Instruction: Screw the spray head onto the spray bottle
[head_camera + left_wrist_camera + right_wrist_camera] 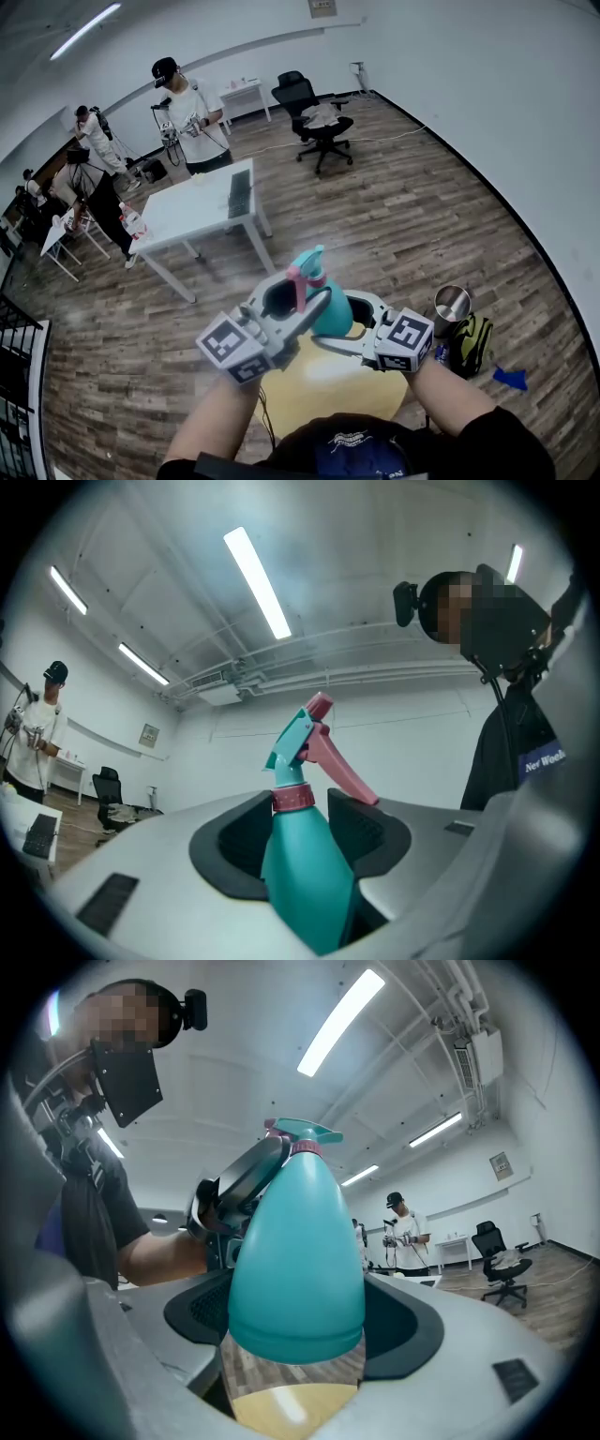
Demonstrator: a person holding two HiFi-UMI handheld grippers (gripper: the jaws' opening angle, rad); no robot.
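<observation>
Head view: the person holds both grippers up in front of the chest, above a round yellow table (309,386). The teal spray bottle (336,315) hangs in the air between them with the spray head (305,265) already sitting on its neck. The right gripper (339,324) comes in from the right and wraps the bottle's body. The left gripper (298,292) comes in from the left, higher up, around the neck and pink trigger. A metal cup (452,305) and a green bag (473,343) stand on the floor to the right.

Left gripper view: the jaws stand apart on either side of the pink collar (293,799), with a gap showing on both sides of it. This gripper is released, bracketing the neck without pressing on it. The trigger (339,763) sticks out above the right jaw.

Right gripper view: the jaws are clenched on the wide lower body of the spray bottle, whose base points at the camera and fills the space between the pads. This grip alone carries it.

The bottle looks like light, hard plastic. Its wall is opaque, so whether it holds liquid cannot be told. The smooth, tapering body would probably slip upward out of a squeeze, so the low, widest part is the sound place to hold. For turning, the ribbed collar is the part to pinch. The trigger would likely hinge or bend under force. How far the thread is already wound cannot be seen.
</observation>
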